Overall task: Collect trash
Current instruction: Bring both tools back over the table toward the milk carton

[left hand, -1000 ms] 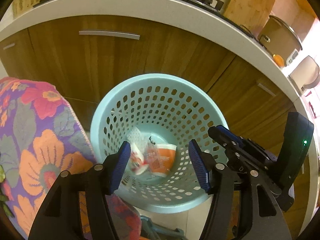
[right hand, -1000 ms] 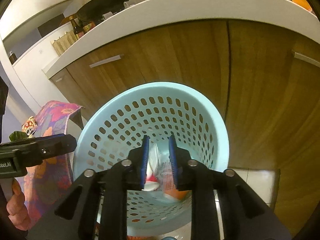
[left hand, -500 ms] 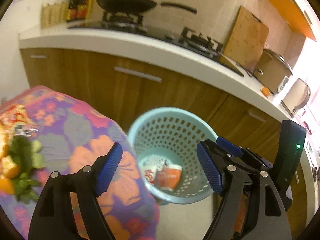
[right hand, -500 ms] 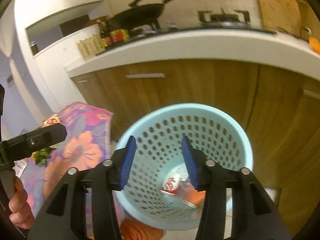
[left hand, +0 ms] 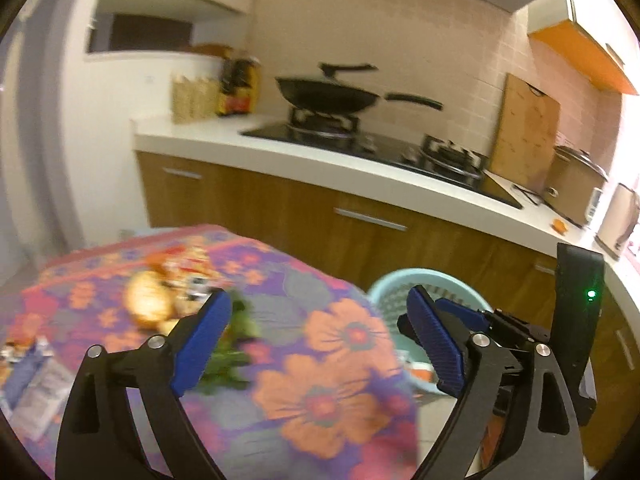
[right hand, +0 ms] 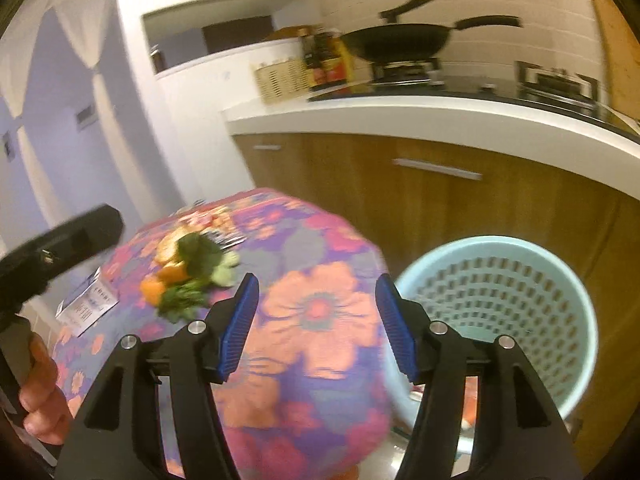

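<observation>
A pale blue perforated bin (right hand: 516, 304) stands on the floor beside a table under a flowered cloth (right hand: 320, 304); in the left wrist view the bin (left hand: 404, 286) shows behind my right finger. On the cloth lies a heap of food scraps, orange peel and green leaves (right hand: 192, 276) (left hand: 228, 340), with a white and blue packet (right hand: 88, 304) nearby. My left gripper (left hand: 316, 344) hangs over the cloth, jaws opening, nothing between them. My right gripper (right hand: 316, 324) is above the table's near edge, jaws opening and empty. Trash in the bin is mostly hidden.
Wooden cabinets under a white counter (left hand: 360, 176) run behind the bin. A black wok (left hand: 328, 96) sits on the stove. A cutting board (left hand: 524, 136) and a cooker (left hand: 576, 184) stand at the right. A hand (right hand: 40, 400) holds the left gripper's handle.
Both grippers have lifted up and away from the bin and swung left over the table. Their jaws have widened. The cups they released stayed in the bin.
</observation>
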Available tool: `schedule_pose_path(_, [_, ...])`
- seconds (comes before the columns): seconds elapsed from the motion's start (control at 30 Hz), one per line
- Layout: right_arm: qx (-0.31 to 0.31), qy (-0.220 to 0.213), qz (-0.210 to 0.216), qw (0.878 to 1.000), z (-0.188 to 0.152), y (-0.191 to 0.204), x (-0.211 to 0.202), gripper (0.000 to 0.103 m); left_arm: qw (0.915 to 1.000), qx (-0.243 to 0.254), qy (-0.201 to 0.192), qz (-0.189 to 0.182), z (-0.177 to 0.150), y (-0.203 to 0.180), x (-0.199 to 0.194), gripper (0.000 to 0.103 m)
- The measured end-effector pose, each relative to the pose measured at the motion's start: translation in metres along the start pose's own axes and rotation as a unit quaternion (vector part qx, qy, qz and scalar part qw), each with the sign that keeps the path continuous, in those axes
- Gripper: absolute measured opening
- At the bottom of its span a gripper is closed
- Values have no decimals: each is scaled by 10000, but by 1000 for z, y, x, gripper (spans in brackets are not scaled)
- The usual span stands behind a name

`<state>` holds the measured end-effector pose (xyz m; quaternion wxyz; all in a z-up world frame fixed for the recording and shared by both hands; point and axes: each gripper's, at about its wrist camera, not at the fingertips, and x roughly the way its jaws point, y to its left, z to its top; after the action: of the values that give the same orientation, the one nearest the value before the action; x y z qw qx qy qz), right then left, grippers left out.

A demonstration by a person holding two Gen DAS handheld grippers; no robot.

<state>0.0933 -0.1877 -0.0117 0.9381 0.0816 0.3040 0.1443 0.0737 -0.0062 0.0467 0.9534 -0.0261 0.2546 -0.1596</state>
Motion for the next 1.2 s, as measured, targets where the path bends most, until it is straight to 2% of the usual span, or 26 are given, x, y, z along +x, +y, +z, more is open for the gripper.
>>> schedule_pose_path(0.23, [-328,230,300,9987,-4,55,29,57,9965,-123,-293,768,-15,61,-43,92])
schedule_pose_path(0.4, [-477,267,357,9979,-3,78,45,57,9922,-231,-332,1177,-31,100,-69,92])
schedule_pose_path(0.5, [-521,258,369,9976,-1,90,55,57,9880,-349,-336,1469,-43,128,-85,92])
schedule_pose_path(0.77, [-812,305,217,9960,0,108,73,57,9678,-860,-167,2361,-88,216,-130,92])
schedule_pose_path(0.9, [-803,306,119,9962,0,108,75,57,9676,-830,122,2380,-100,246,-126,92])
schedule_pose_path(1.03, [-789,327,22,9963,0,108,76,57,9729,-1014,446,2027,-102,268,-110,92])
schedule_pose_path(1.13, [-822,334,-53,9960,-1,110,77,57,9782,-1096,535,1682,-101,269,-99,92])
schedule_pose_path(1.2, [-840,327,-86,9959,-1,111,77,57,9790,-1049,622,1634,-101,265,-91,91])
